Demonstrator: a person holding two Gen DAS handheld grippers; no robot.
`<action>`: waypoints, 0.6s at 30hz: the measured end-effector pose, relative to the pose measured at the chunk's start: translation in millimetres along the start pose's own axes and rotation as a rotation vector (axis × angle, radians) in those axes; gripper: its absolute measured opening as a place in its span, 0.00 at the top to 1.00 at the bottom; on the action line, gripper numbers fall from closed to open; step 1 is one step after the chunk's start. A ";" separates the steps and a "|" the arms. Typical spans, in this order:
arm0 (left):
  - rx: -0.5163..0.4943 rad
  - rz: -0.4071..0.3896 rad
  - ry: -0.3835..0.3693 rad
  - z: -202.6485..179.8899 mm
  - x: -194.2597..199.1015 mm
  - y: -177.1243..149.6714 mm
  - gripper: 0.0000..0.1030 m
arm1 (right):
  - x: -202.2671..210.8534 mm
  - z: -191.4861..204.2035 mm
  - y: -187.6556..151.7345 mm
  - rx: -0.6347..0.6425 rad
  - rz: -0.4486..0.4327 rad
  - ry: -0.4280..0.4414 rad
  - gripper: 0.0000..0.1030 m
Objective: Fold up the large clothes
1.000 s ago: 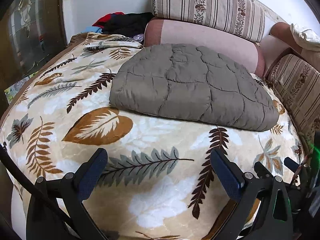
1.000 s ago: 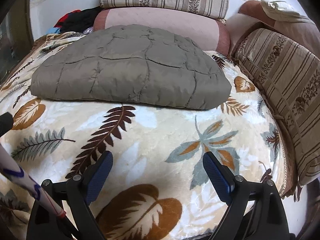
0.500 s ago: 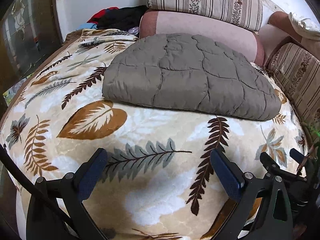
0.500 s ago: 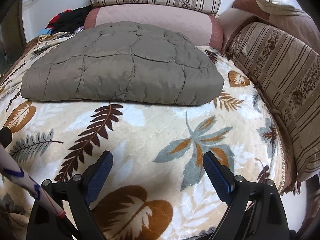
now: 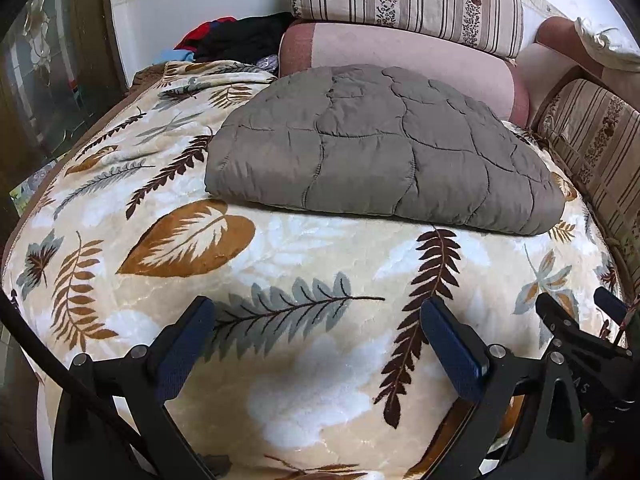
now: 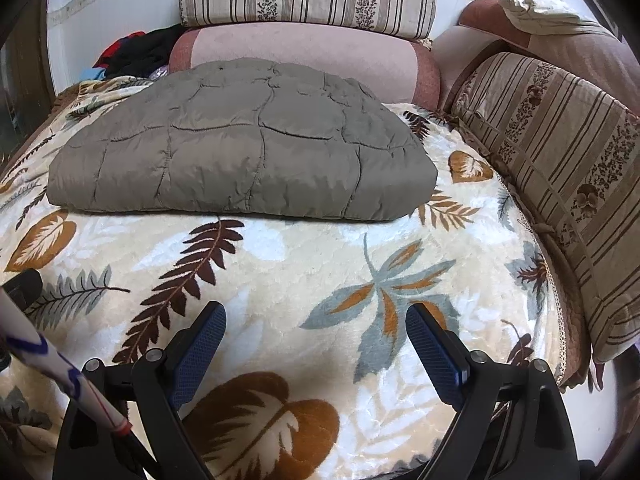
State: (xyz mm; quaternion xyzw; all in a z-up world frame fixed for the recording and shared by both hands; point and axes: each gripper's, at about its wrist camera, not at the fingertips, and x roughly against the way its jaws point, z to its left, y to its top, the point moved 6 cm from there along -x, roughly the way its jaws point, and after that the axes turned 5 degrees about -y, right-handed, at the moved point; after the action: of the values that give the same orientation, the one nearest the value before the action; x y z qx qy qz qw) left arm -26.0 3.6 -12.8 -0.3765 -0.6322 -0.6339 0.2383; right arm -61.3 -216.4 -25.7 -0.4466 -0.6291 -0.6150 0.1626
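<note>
While folded quilted garment [image 5: 380,148] lies ahead, left gripper [image 5: 316,344] and right gripper [image 6: 316,344] hover spread above blanket [image 6: 304,272].

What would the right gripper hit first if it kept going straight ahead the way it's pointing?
Probably the near folded edge of the gray quilted coat. The right gripper, jaws open and empty, sits over the leaf blanket, which it might brush first if angled down.

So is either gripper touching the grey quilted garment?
No, the left gripper and right gripper sit open, short of the grey quilted garment.
</note>
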 end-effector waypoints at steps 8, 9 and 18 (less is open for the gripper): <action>-0.008 0.006 -0.005 -4.3 0.9 -2.6 0.01 | 6.1 -5.6 2.8 -0.023 -0.033 -0.011 0.09; -0.010 0.007 -0.006 -5.1 1.0 -3.2 0.01 | 6.3 -5.8 2.6 -0.022 -0.032 -0.009 0.09; -0.014 0.028 -0.011 -8.0 -4.4 -5.7 0.01 | 2.5 -4.4 -2.3 -0.009 -0.020 -0.005 0.09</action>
State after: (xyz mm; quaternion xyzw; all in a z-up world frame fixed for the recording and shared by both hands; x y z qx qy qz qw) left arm -29.1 -4.5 -19.1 -0.3906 -0.6237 -0.6328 0.2409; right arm -66.0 -219.2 -24.5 -0.4425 -0.6310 -0.6185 0.1529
